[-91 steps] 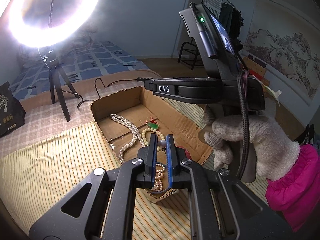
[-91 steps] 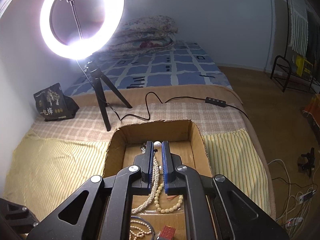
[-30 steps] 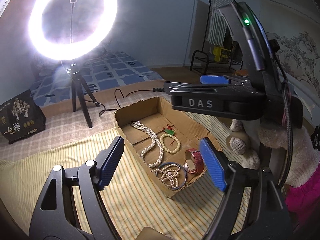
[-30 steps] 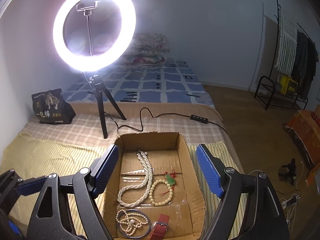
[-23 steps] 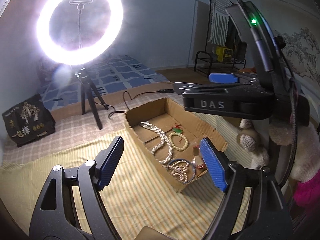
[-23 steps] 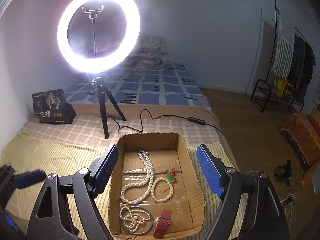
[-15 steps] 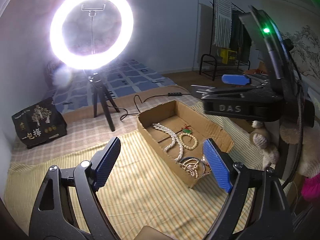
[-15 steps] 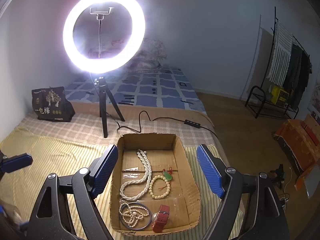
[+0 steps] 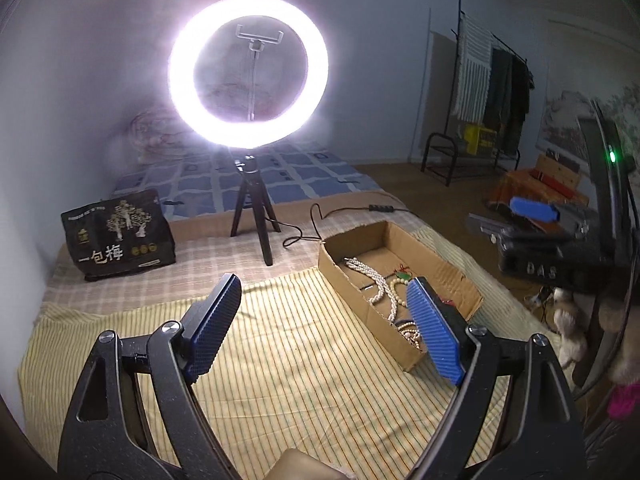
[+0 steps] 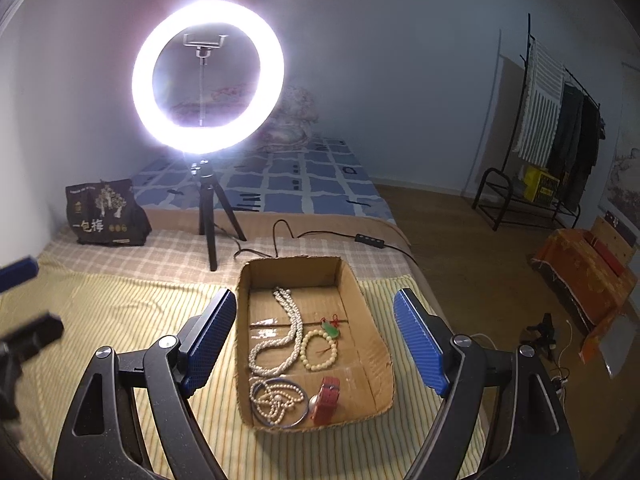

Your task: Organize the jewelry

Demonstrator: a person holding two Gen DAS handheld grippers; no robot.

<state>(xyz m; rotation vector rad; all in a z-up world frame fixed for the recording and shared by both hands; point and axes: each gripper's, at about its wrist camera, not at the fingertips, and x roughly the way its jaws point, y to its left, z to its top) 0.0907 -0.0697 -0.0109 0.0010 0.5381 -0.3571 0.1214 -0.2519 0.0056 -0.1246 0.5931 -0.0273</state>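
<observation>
1. Lower foreground, left wrist view: left gripper (image 9: pixel 320 332) with blue ribbed pads, jaws wide apart, nothing between them, above yellow striped cloth (image 9: pixel 280 360).
2. Lower foreground, right wrist view: right gripper (image 10: pixel 312 338), jaws likewise spread, clamped on nothing.
3. Centre of that frame, between the pads: shallow brown cardboard box (image 10: pixel 368 344) on the cloth.
4. Inside, near end: coiled pearl strand in a blue bangle (image 10: pixel 278 400), red-strapped watch (image 10: pixel 326 398).
5. Farther in: long white pearl necklace (image 10: pixel 286 334), cream bead bracelet with green charm (image 10: pixel 320 348).
6. Upper left, behind: glowing white ring light on black tripod (image 10: pixel 208 76).
</observation>
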